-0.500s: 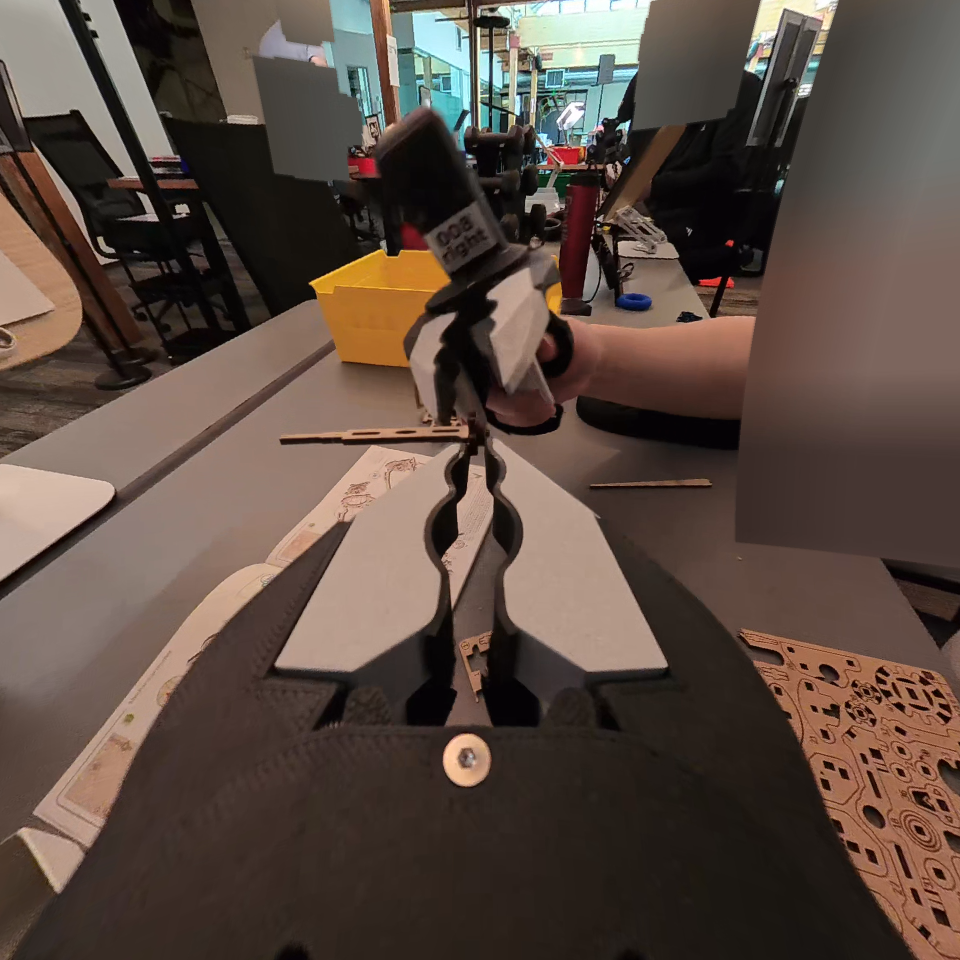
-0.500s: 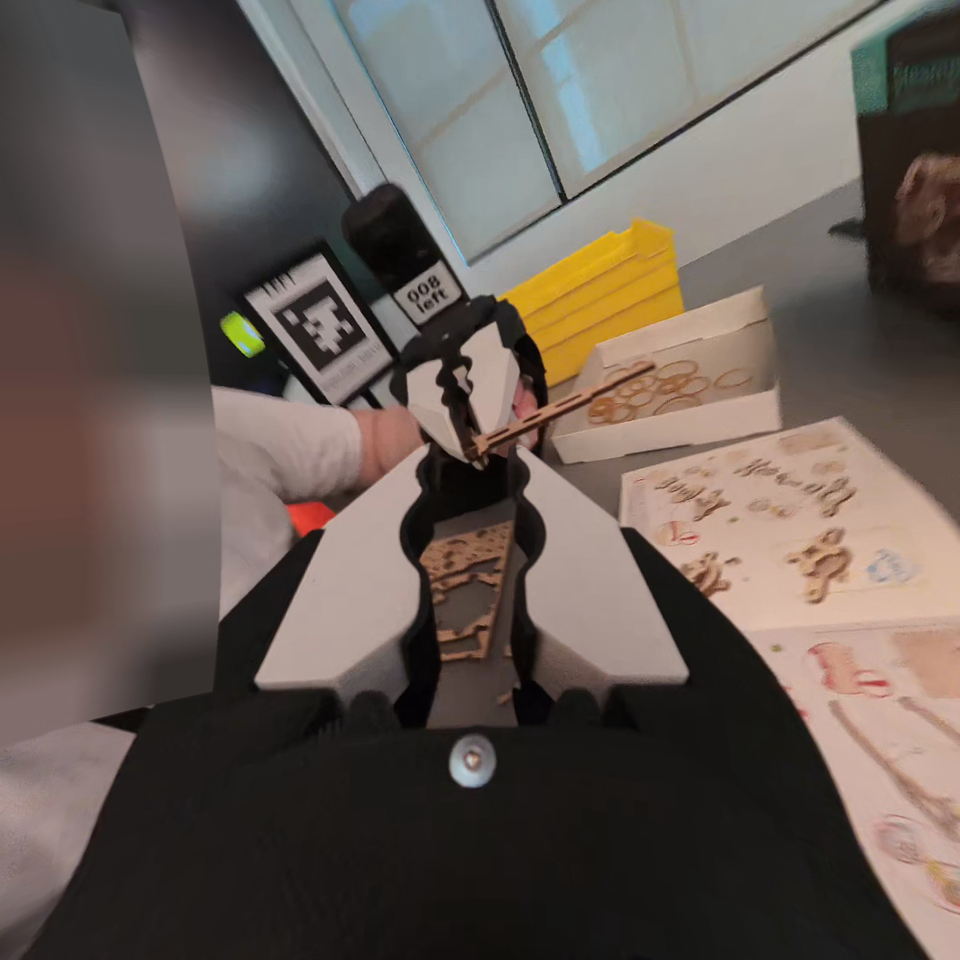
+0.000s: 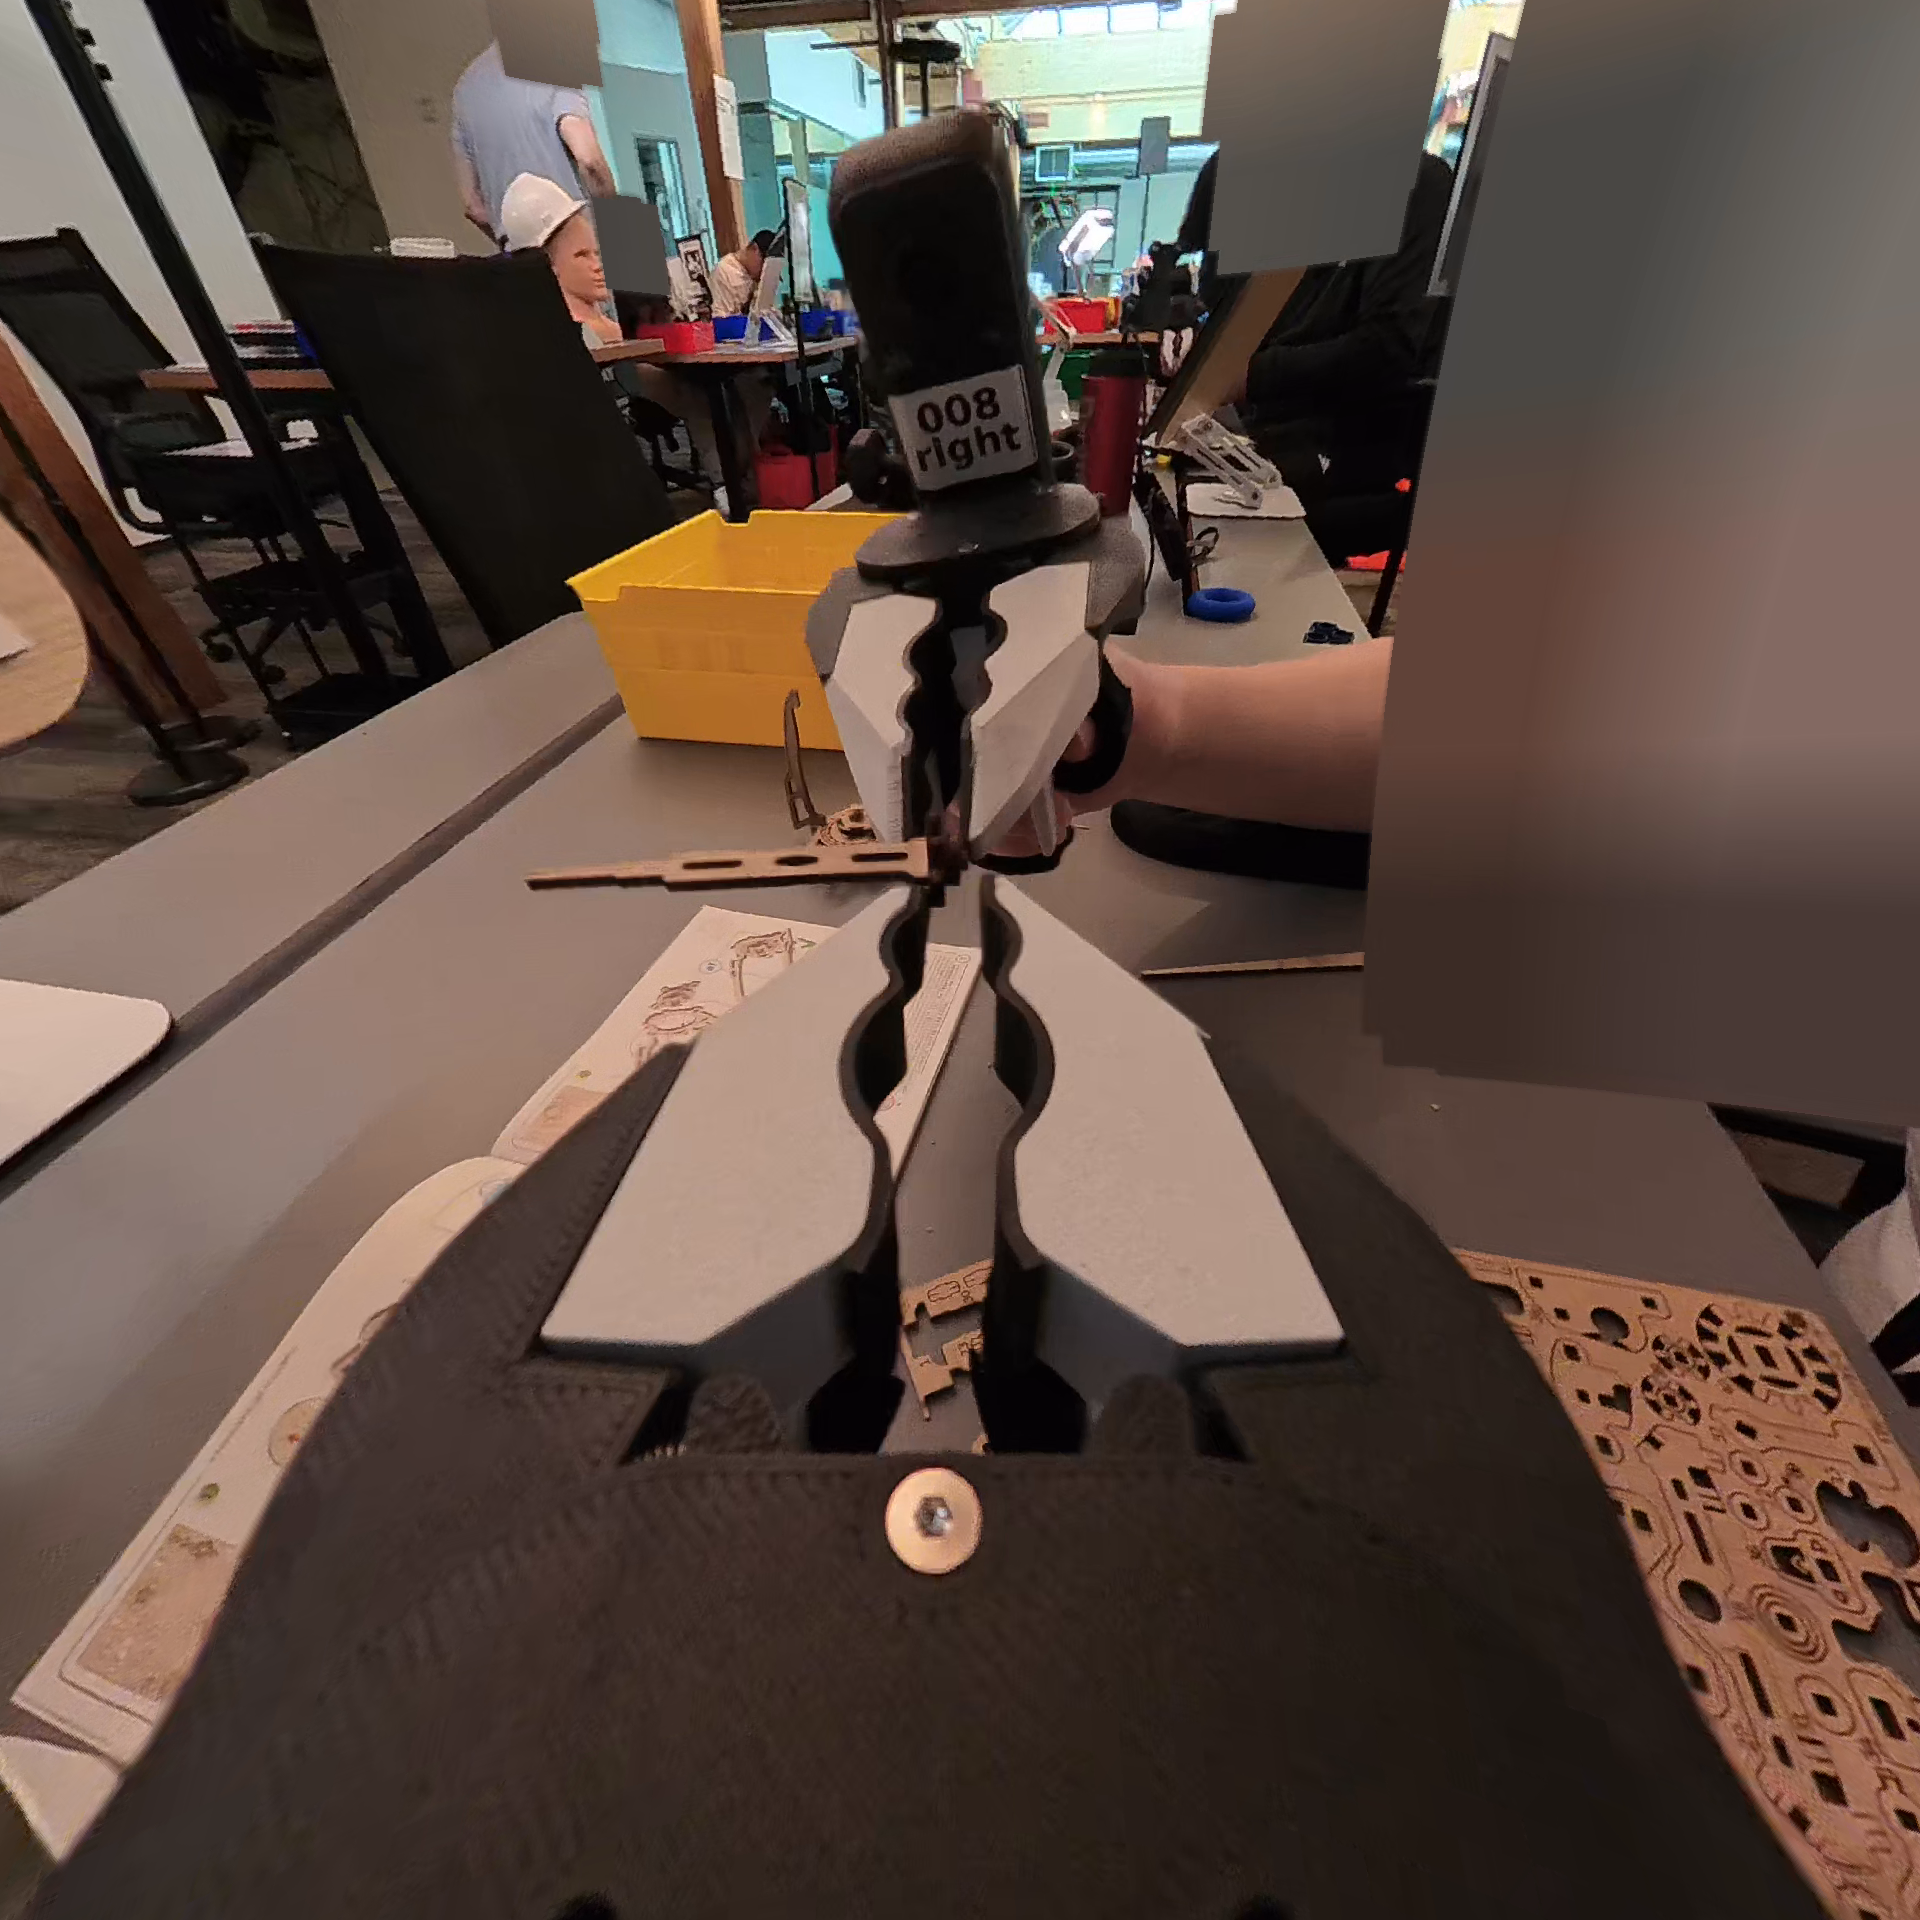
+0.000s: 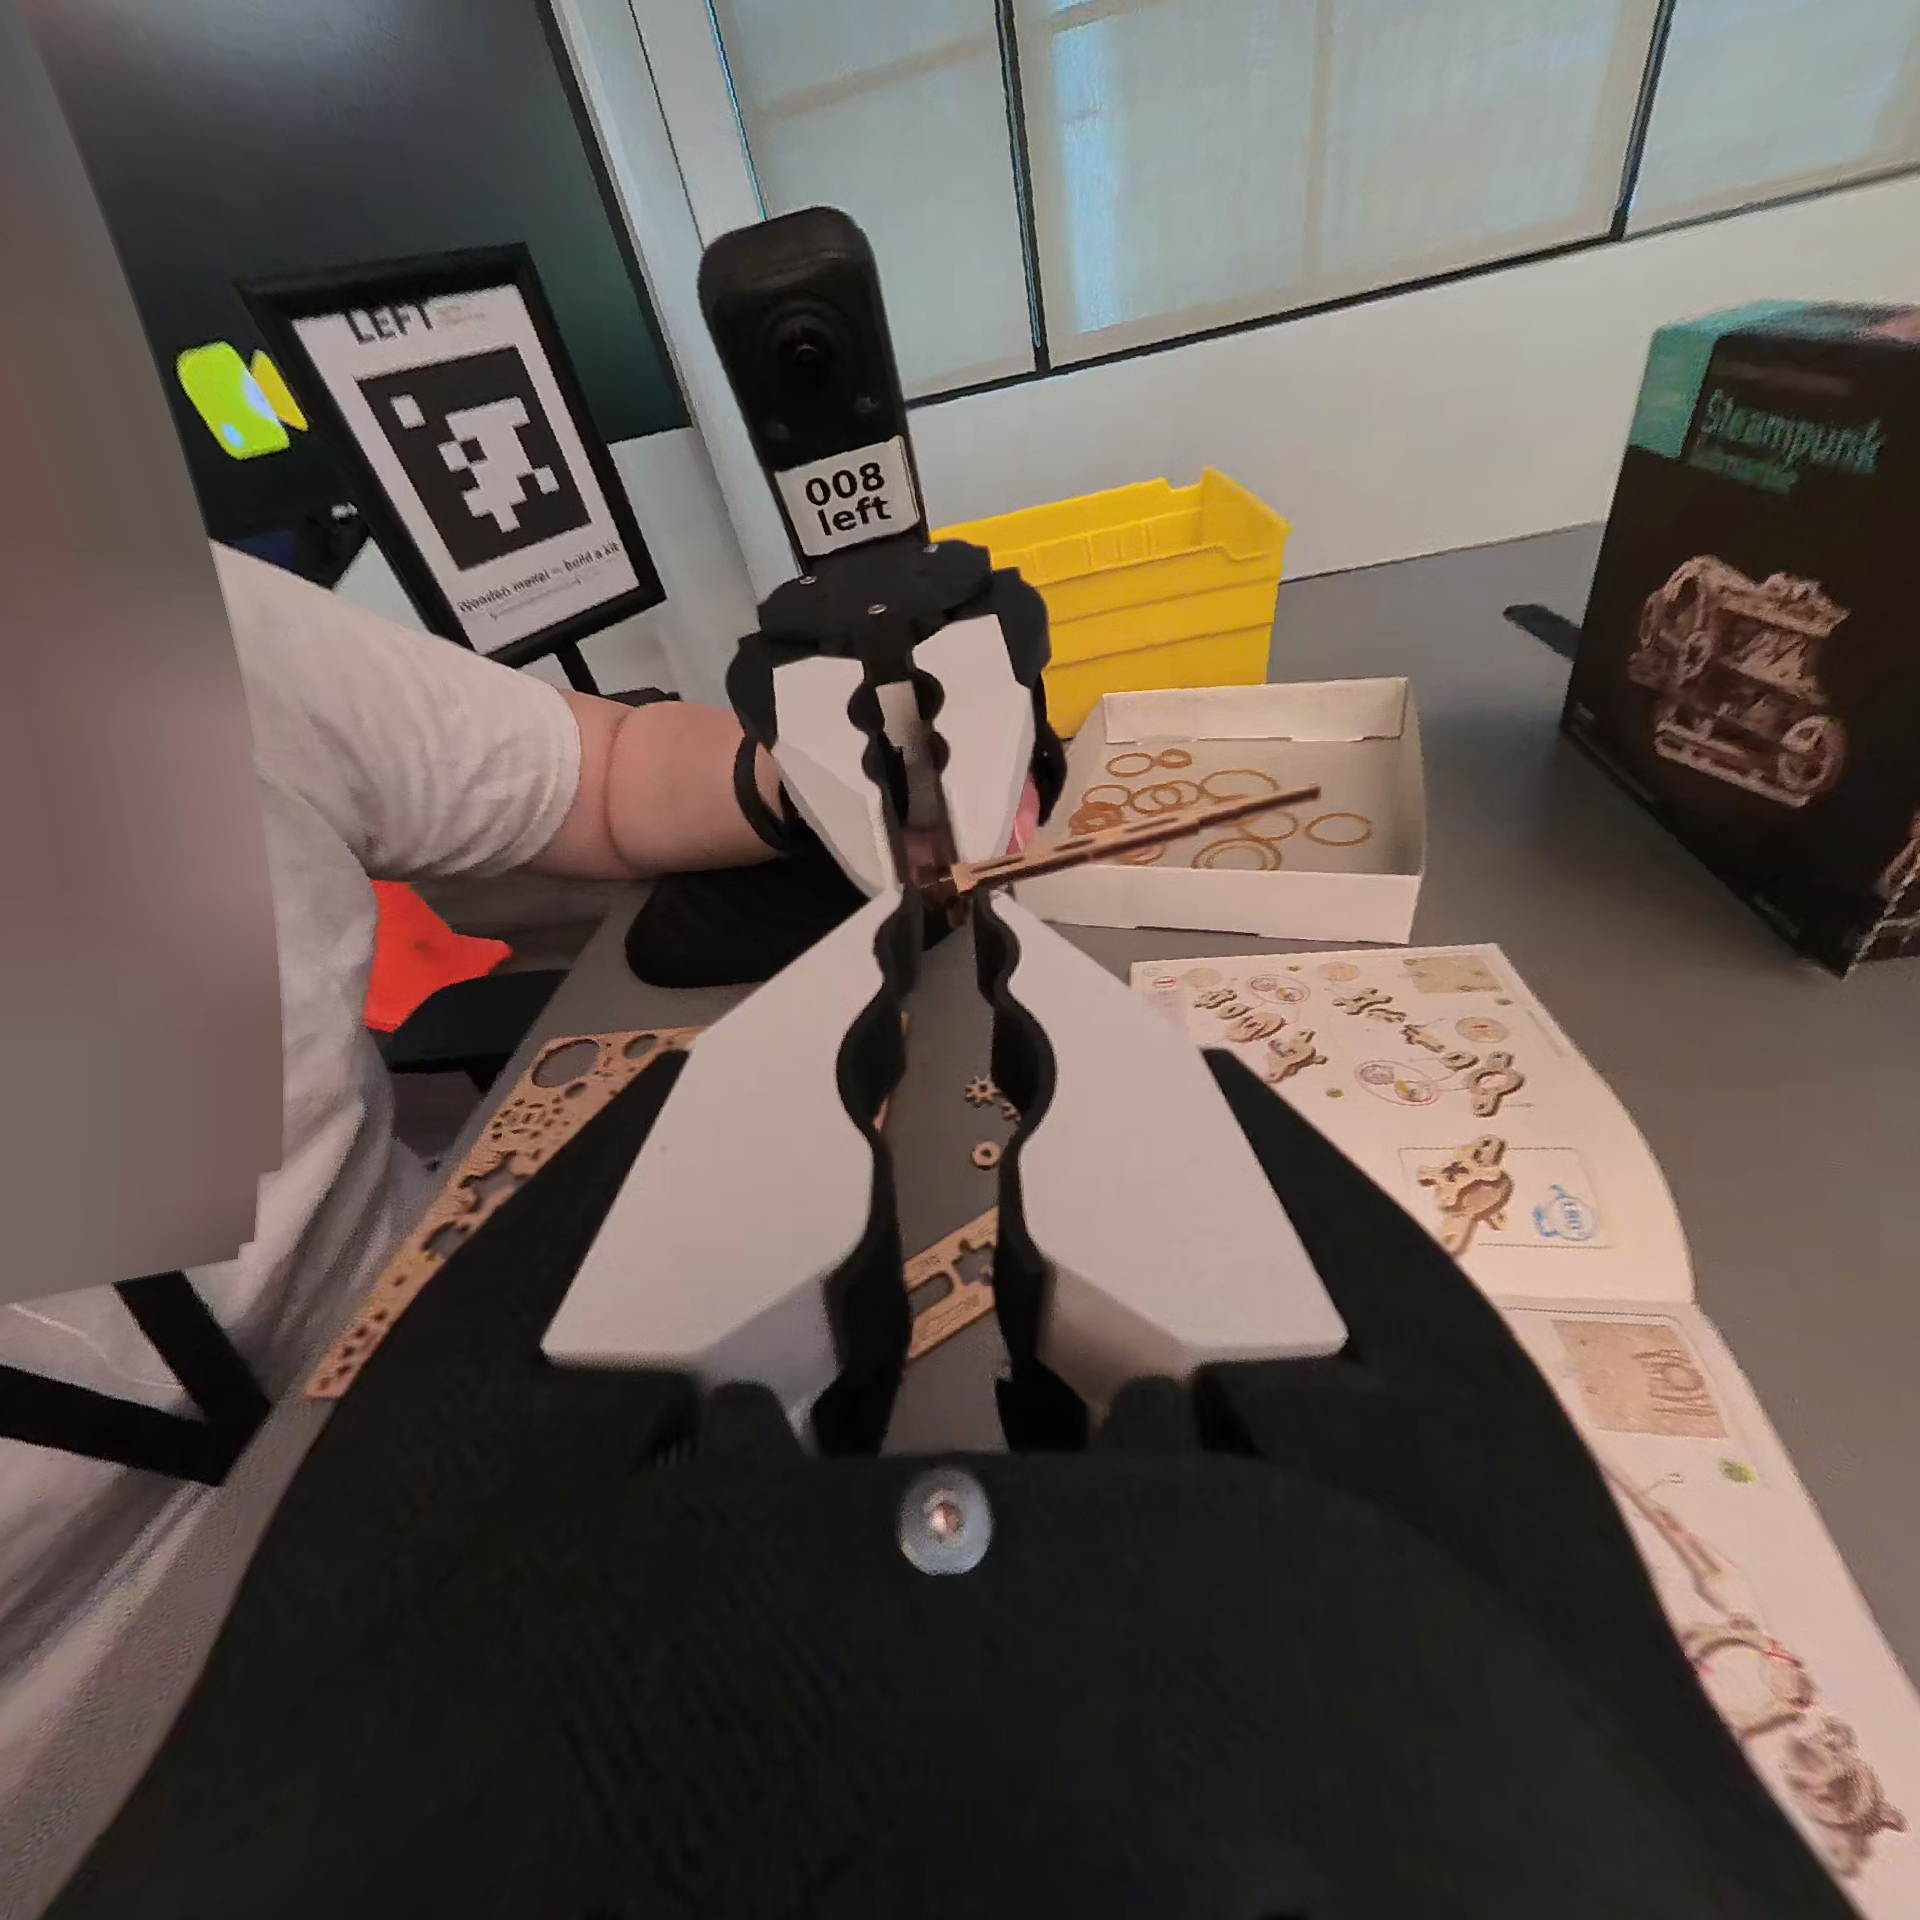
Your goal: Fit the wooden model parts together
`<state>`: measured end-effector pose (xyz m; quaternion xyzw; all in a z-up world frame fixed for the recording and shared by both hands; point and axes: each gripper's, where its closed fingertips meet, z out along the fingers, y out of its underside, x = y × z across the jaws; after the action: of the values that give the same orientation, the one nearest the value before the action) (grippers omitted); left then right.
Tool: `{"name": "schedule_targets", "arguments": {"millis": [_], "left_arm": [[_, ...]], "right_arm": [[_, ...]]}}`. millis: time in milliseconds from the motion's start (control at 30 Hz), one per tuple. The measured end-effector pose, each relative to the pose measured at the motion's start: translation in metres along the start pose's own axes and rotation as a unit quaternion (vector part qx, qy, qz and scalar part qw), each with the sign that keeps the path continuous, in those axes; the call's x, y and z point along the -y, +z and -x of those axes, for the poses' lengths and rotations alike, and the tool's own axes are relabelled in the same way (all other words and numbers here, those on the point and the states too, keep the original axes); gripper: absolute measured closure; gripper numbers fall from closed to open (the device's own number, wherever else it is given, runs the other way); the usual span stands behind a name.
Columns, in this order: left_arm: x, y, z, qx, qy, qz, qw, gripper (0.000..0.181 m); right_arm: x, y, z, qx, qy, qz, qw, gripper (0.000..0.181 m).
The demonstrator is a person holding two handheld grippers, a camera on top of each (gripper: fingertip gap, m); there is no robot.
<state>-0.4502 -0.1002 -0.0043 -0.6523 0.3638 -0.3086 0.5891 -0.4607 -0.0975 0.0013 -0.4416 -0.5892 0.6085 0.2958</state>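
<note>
A thin slotted wooden strip point(image 3: 748, 868) hangs in the air between my two grippers, which face each other tip to tip. My left gripper point(image 3: 951, 894) is shut on the strip's near end. In the right wrist view the left gripper point(image 4: 914, 873) faces me and the strip point(image 4: 1143, 831) runs out to the right. My right gripper point(image 4: 940, 912) has its fingers narrowed onto the same end, where a small dark wooden piece point(image 3: 945, 854) sits. It shows in the left wrist view point(image 3: 940, 836) just above the strip's end.
On the grey table lie a cut-out wooden parts sheet point(image 3: 1714, 1455), instruction sheets point(image 4: 1351, 1039), small loose gear pieces point(image 4: 982, 1091) and a loose wooden sliver point(image 3: 1247, 966). A white box of rings point(image 4: 1226, 909), a yellow bin point(image 4: 1164, 592) and a black kit box point(image 4: 1745, 644) stand behind. Only a small space, under 4 cm, lies between the two pairs of fingers.
My right gripper's fingers have closed in from a wide gap onto the strip's end. Both grippers have drawn nearer each other, and the strip stays roughly level.
</note>
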Motion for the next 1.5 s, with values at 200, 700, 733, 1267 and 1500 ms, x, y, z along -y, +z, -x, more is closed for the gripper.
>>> {"name": "schedule_targets", "arguments": {"millis": [200,700,733,1267,1500], "left_arm": [[0.004,-0.003,0.000,0.029,0.091,-0.002,0.995,0.171],[0.001,0.000,-0.016,0.035,0.211,0.014,0.977,0.177],[0.002,0.000,-0.016,0.036,0.210,0.012,0.977,0.177],[0.001,0.000,-0.019,0.021,0.202,0.011,0.979,0.177],[0.004,0.000,-0.025,-0.005,0.172,-0.001,0.985,0.178]], "right_arm": [[0.003,-0.003,0.009,-0.011,-0.088,0.004,0.996,0.174],[-0.004,0.003,0.021,-0.041,-0.237,0.029,0.970,0.174],[-0.004,0.003,0.020,-0.045,-0.241,0.030,0.969,0.174],[-0.001,0.004,0.023,-0.027,-0.203,0.025,0.978,0.171],[0.000,0.002,0.029,-0.010,-0.211,0.021,0.977,0.173]]}}
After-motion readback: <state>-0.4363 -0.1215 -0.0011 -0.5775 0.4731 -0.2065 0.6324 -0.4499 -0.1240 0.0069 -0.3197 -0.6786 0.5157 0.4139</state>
